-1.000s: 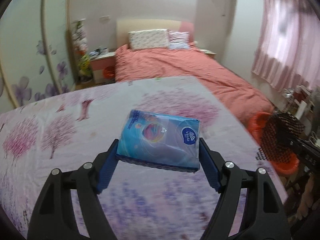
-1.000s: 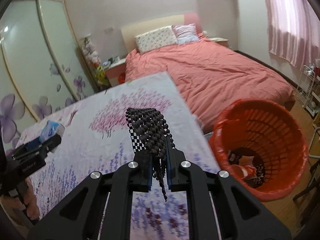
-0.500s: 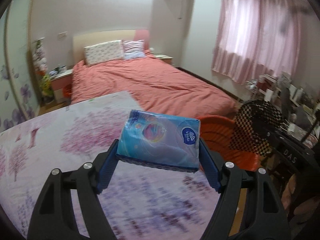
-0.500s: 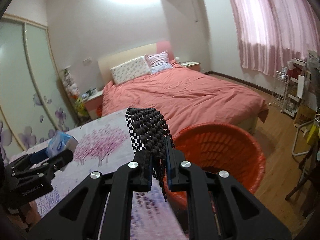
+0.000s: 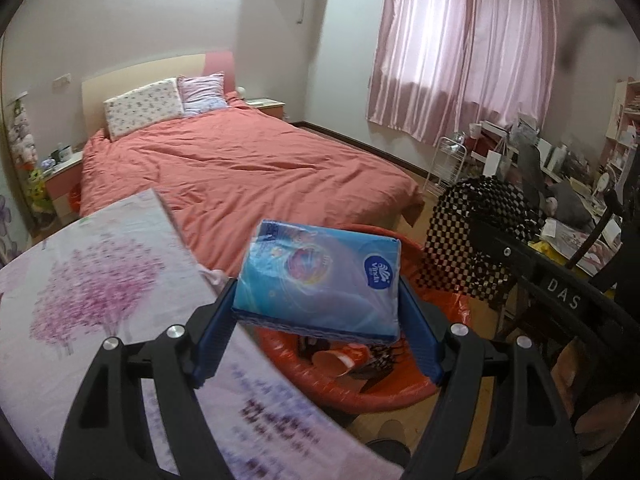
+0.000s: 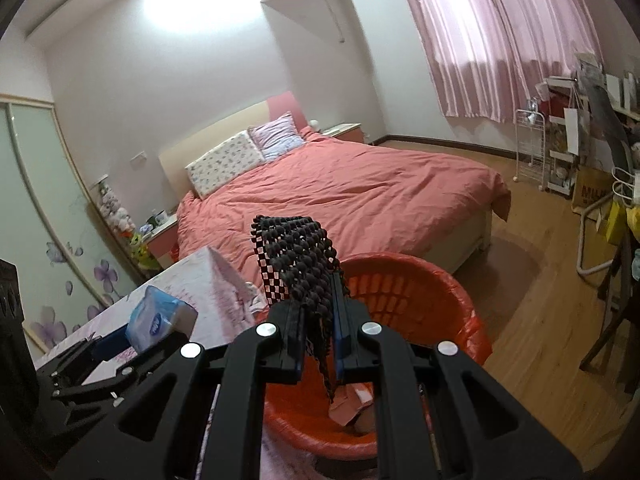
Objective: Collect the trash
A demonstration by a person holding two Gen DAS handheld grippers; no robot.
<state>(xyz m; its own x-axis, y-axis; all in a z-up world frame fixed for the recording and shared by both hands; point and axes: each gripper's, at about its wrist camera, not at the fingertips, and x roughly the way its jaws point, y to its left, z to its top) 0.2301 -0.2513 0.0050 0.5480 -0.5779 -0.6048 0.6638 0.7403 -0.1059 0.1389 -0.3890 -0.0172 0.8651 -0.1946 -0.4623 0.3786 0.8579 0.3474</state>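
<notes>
My left gripper (image 5: 318, 320) is shut on a blue tissue pack (image 5: 320, 280), held flat over the near rim of the orange basket (image 5: 392, 392). In the right wrist view that tissue pack (image 6: 160, 322) shows at lower left in the left gripper (image 6: 112, 354). My right gripper (image 6: 318, 320) is shut on a black beaded mat with a checkered back (image 6: 296, 256), hanging above the orange basket (image 6: 420, 280). The left wrist view shows the beaded mat (image 5: 468, 240) at right, beyond the basket. A cup and dark scraps (image 5: 340, 360) lie inside the basket.
A table with a floral cloth (image 5: 100, 280) fills the lower left, its edge beside the basket. Behind stands a bed with a salmon cover (image 5: 240, 168). Pink curtains (image 5: 460, 52), a white rack (image 6: 528, 144) and a cluttered desk (image 5: 560, 200) line the right side.
Both grippers swung right, off the floral table toward the orange basket. The basket now lies under the tissue pack and the beaded mat. Both grips are unchanged.
</notes>
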